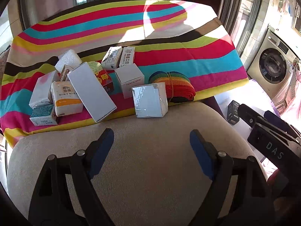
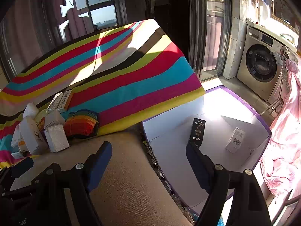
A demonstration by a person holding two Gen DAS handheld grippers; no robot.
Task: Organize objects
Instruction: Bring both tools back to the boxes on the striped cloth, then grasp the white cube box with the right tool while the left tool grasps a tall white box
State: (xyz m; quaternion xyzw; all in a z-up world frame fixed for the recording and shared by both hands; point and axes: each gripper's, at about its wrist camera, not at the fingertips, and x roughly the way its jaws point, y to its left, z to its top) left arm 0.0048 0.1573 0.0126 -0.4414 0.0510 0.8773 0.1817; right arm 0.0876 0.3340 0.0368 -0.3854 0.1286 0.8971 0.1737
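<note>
A pile of small boxes lies on the striped cloth (image 1: 188, 60): a long white box (image 1: 92, 92), a silver cube box (image 1: 149, 100), a white cube box (image 1: 129, 81), a tissue pack (image 1: 65, 99) and several others. A rainbow woven roll (image 1: 175, 86) sits beside them. My left gripper (image 1: 151, 133) is open above the beige cushion (image 1: 150, 160), short of the pile, holding nothing. In the right wrist view my right gripper (image 2: 148, 146) is open and empty over the cushion's edge and a white purple-edged bin (image 2: 169, 146). A black box (image 2: 197, 131) and a barcoded white box (image 2: 235, 139) lie in the bin.
A washing machine (image 2: 261, 64) stands at the far right, with pink fabric (image 2: 282, 131) hanging beside the bin. Dark glass doors and windows back the scene. The right gripper (image 1: 254, 113) shows at the right edge of the left wrist view.
</note>
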